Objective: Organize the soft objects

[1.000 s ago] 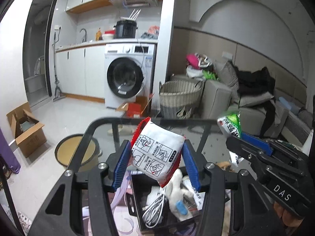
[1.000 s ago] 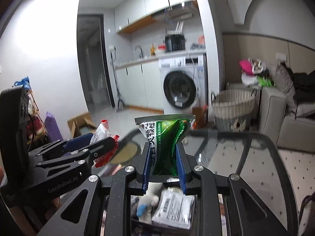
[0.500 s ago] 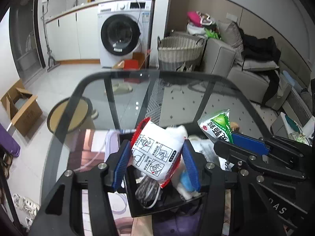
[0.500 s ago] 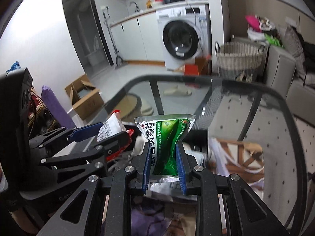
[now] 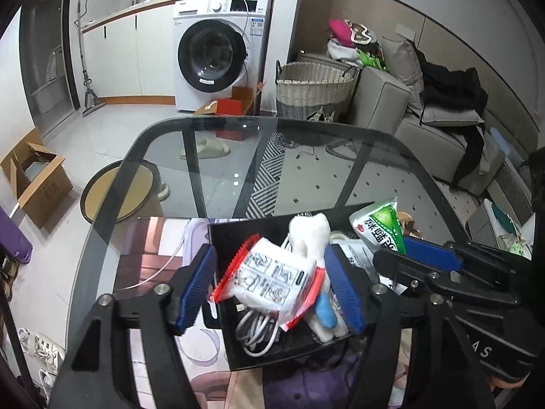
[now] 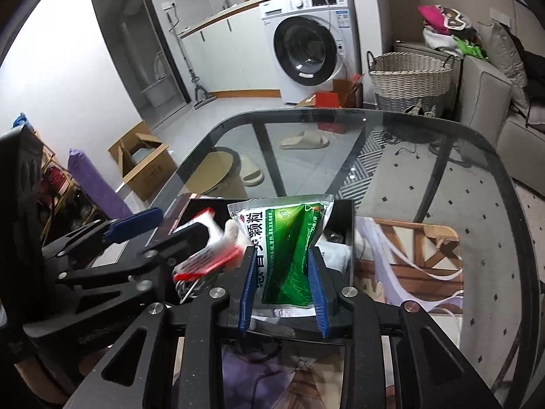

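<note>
My left gripper (image 5: 269, 288) is open, its blue fingers wide apart. A white packet with red edges (image 5: 272, 281) lies loose between them, blurred, over a black tray (image 5: 245, 231) on the glass table. It also shows blurred in the right wrist view (image 6: 207, 255). My right gripper (image 6: 282, 293) is shut on a green and white pouch (image 6: 286, 248), held above the tray's right side; the pouch also shows in the left wrist view (image 5: 379, 228). The tray holds a white cable (image 5: 255, 332), a white plush toy (image 5: 308, 233) and other packets.
The glass table (image 5: 306, 163) has a rounded far edge. Beyond it stand a washing machine (image 5: 214, 54), a wicker basket (image 5: 315, 90) and a grey sofa (image 5: 439, 119). A cardboard box (image 5: 34, 177) and a round stool (image 5: 115, 194) sit on the floor at left.
Both grippers tilted down toward the tray. My left gripper opened and let go of the white and red packet, which is dropping. The right stays shut on the green pouch.
</note>
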Demonstrator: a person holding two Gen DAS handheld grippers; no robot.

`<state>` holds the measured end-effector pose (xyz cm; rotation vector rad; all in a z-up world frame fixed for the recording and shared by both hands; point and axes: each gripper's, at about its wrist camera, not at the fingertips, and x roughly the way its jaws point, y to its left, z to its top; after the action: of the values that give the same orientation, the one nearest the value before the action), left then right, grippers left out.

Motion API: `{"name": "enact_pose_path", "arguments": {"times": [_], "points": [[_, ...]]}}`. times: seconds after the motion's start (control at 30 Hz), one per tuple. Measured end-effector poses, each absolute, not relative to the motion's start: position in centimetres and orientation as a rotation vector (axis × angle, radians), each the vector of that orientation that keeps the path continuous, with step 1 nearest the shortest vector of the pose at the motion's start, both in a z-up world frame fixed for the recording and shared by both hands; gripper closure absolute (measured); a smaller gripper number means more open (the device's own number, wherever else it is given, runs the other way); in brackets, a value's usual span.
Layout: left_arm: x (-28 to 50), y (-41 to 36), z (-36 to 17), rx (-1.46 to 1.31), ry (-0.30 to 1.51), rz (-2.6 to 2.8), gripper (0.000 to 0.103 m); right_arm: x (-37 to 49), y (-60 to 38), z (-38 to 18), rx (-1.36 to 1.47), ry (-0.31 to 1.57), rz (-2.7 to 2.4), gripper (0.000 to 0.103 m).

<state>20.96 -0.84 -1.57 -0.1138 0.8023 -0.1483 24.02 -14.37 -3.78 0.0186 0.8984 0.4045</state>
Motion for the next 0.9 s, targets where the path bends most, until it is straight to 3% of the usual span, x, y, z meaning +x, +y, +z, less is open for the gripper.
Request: {"name": "enact_pose_path", "arguments": {"times": [0.2, 0.33, 0.5, 0.63, 0.83, 0.9], "points": [[20.4, -0.6, -0.9, -0.106, 0.772, -0.141, 0.035, 24.1, -14.7, -3.5, 0.039, 0.912, 0.409, 0.066], [20.1, 0.1, -0.6, -0.127, 0.763, -0.132, 0.026, 24.1, -15.0, -3.6, 0.064, 0.924, 0.416, 0.060], [18.7, 0.7, 0.4, -0.131, 0.708, -0.094, 0.024, 23.4, -15.3, -2.6, 0.086, 0.883, 0.426, 0.055], [16.1, 1.0, 2.2, -0.111, 0.591, -0.037, 0.011, 21.4, -15.7, -0.6, 0.075, 0.795, 0.411, 0.050], [11.1, 1.4, 4.0, -0.035, 0.403, 0.031, 0.006, 16.4, -16.5, 2.8, 0.053, 0.606, 0.430, 0.026], [9.9, 2.0, 4.2, -0.044, 0.374, 0.028, 0.005, 14.4, -16.5, 3.7, 0.034, 0.534, 0.420, 0.011]]}}
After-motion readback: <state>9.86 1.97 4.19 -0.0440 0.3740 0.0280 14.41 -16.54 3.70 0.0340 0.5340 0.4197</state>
